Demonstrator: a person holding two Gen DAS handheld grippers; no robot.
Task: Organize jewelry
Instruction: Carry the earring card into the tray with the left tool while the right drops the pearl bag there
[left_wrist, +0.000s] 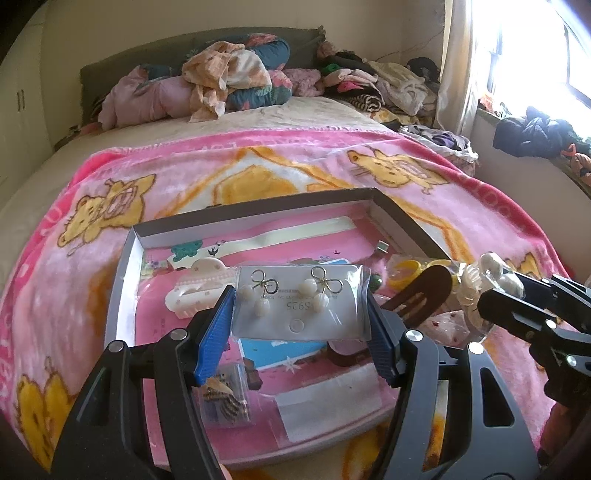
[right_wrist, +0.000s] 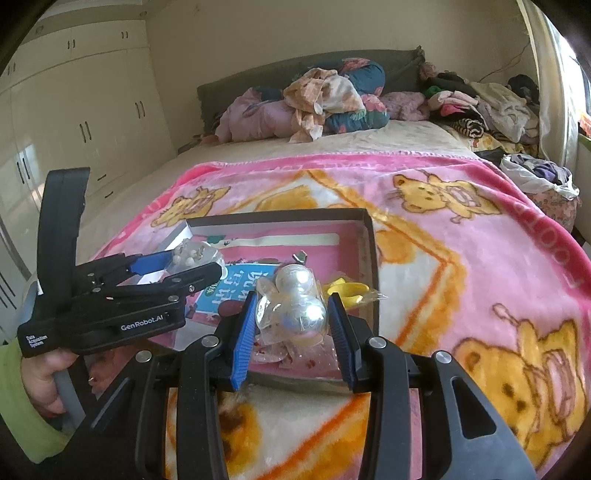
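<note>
A pink blanket (left_wrist: 258, 158) with yellow cartoon bears is lying spread over the near end of a bed (right_wrist: 369, 140). A grey headboard (left_wrist: 110, 70) is standing at the far end, with rolled bedding (left_wrist: 236, 77) heaped against it. Loose clothes (right_wrist: 480, 103) are piling up along the window side. A pale curtain (left_wrist: 458, 55) is hanging beside a bright window (left_wrist: 535, 44). Cream wardrobes (right_wrist: 74, 103) with dark handles are lining the wall on the other side.
</note>
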